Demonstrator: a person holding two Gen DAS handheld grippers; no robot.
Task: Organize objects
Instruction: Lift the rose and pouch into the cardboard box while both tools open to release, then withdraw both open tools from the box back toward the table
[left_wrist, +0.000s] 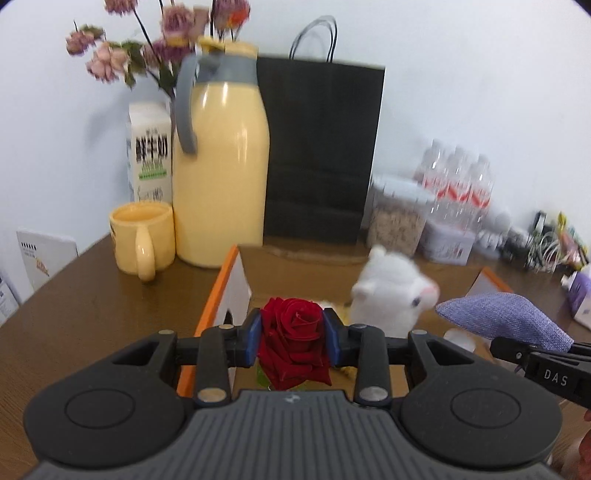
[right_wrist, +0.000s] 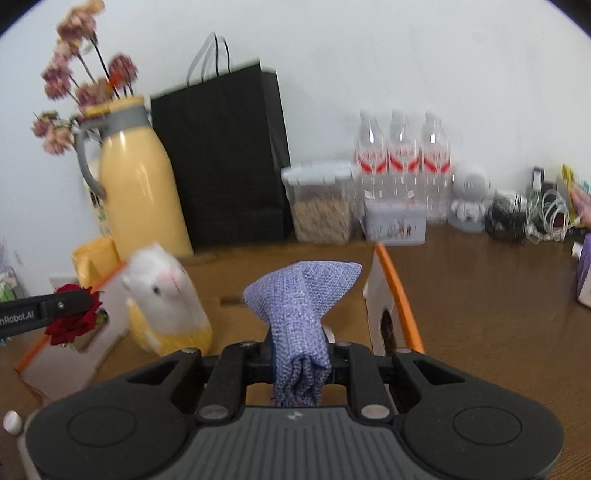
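My left gripper (left_wrist: 293, 334) is shut on a red rose (left_wrist: 293, 339) and holds it over the left part of an open cardboard box with orange edges (left_wrist: 218, 295). My right gripper (right_wrist: 301, 354) is shut on a purple woven cloth pouch (right_wrist: 299, 295) and holds it above the same box (right_wrist: 399, 295). A white and yellow plush animal (right_wrist: 166, 295) stands inside the box between the two grippers; it also shows in the left wrist view (left_wrist: 391, 295). The rose in the left gripper also shows in the right wrist view (right_wrist: 74, 321).
On the brown table (left_wrist: 92, 314) behind the box stand a yellow mug (left_wrist: 142, 238), a tall yellow jug (left_wrist: 219, 158), a milk carton (left_wrist: 149, 151), dried flowers, a black paper bag (left_wrist: 321, 147), a cereal container (right_wrist: 321, 203), water bottles (right_wrist: 402, 158) and tangled cables (right_wrist: 532, 214).
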